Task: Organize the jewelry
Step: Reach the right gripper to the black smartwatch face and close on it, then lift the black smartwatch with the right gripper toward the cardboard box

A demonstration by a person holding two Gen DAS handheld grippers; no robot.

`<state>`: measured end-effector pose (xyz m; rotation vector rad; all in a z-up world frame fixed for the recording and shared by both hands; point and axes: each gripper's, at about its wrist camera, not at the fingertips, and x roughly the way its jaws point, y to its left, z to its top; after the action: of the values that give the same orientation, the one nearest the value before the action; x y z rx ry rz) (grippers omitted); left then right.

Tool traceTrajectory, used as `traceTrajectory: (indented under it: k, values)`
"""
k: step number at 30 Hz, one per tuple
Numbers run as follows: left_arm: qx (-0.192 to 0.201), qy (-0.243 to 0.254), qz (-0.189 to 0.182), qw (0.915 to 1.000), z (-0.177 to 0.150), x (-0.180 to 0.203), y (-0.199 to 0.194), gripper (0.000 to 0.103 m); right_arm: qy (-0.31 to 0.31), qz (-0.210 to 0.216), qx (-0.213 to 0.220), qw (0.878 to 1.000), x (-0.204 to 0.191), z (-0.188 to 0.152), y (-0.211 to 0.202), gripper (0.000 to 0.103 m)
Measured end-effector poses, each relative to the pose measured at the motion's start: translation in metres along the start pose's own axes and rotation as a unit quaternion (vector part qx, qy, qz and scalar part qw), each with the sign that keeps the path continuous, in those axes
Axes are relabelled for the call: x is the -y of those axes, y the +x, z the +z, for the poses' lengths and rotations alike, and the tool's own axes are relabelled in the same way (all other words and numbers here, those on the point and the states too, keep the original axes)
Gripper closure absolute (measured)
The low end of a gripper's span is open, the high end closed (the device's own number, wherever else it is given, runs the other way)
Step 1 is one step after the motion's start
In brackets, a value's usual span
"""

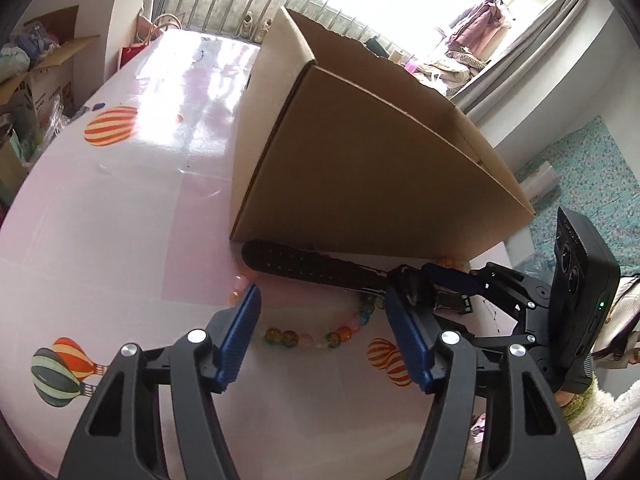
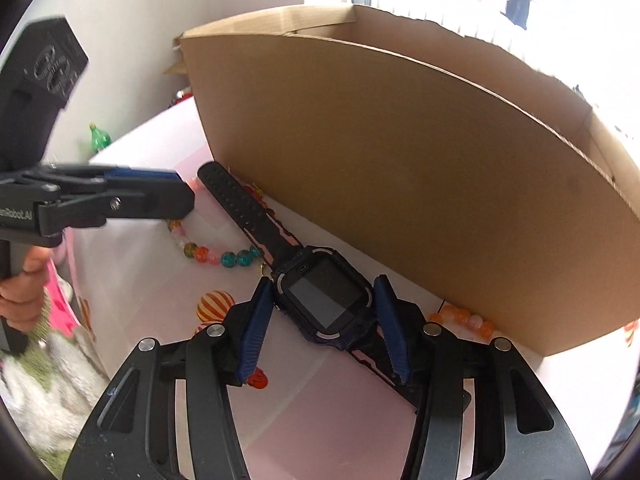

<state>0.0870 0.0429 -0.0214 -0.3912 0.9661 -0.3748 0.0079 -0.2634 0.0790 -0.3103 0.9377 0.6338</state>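
A dark smartwatch point(image 2: 326, 300) with a long perforated strap point(image 1: 304, 266) lies on the pink table beside a brown cardboard box point(image 2: 400, 184). My right gripper point(image 2: 324, 292) is open, its blue fingers on either side of the watch body, apparently not gripping. A bracelet of coloured glass beads point(image 1: 312, 336) lies on the table under and beside the strap; it also shows in the right wrist view point(image 2: 218, 256). My left gripper point(image 1: 320, 300) is open and empty, just above the bead bracelet. Orange beads point(image 2: 464, 318) lie at the box's base.
The cardboard box point(image 1: 360, 152) stands open-topped right behind the jewelry and blocks the far side. The pink table point(image 1: 120, 200) has printed balloon pictures. A green bottle point(image 2: 98, 138) stands beyond the table's far edge. Cluttered boxes point(image 1: 36, 80) stand off the table's left.
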Motion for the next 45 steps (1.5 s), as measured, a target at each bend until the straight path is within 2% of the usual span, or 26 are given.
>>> traceTrajectory:
  k: [3, 7, 13, 16, 19, 27, 31, 35, 38, 42, 45]
  values:
    - [-0.014, -0.031, -0.026, 0.9991, 0.001, -0.002, 0.004, 0.041, 0.025, 0.023, 0.007, 0.999, 0.007, -0.001, 0.002, 0.055]
    - [-0.021, -0.064, -0.038, 0.9970, 0.003, -0.004, 0.010, 0.041, 0.035, 0.038, 0.017, 0.999, 0.007, -0.009, 0.003, 0.055]
    - [-0.003, -0.107, -0.034, 0.9937, 0.008, -0.006, 0.009, 0.041, 0.024, 0.049, 0.034, 0.998, 0.011, -0.021, -0.003, 0.055]
    - [0.009, -0.121, -0.024, 0.9924, 0.008, -0.005, 0.007, 0.042, 0.002, 0.041, 0.044, 0.998, 0.005, -0.026, -0.004, 0.055]
    - [0.027, -0.126, -0.025, 0.9914, 0.005, -0.005, 0.001, 0.043, -0.019, 0.042, 0.055, 0.997, -0.001, -0.045, -0.019, 0.055]
    - [0.050, -0.117, -0.049, 0.9907, -0.006, 0.005, -0.016, 0.050, -0.062, 0.030, 0.076, 0.995, -0.017, -0.073, -0.037, 0.055]
    - [0.067, -0.095, -0.049, 0.9920, -0.007, 0.016, -0.029, 0.059, -0.066, 0.028, 0.082, 0.994, -0.024, -0.081, -0.043, 0.055]
    - [0.070, -0.060, -0.029, 0.9953, -0.011, 0.030, -0.036, 0.072, -0.077, 0.020, 0.089, 0.993, -0.038, -0.095, -0.049, 0.055]
    - [0.069, -0.029, -0.004, 0.9972, -0.018, 0.042, -0.040, 0.074, -0.081, 0.011, 0.085, 0.993, -0.050, -0.110, -0.060, 0.055]
    - [0.070, 0.014, 0.036, 0.9968, -0.030, 0.059, -0.045, 0.075, -0.074, 0.001, 0.078, 0.994, -0.053, -0.112, -0.069, 0.055]
    - [0.062, 0.016, 0.060, 0.9962, -0.037, 0.060, -0.042, 0.080, -0.066, -0.011, 0.070, 0.995, -0.057, -0.107, -0.068, 0.055]
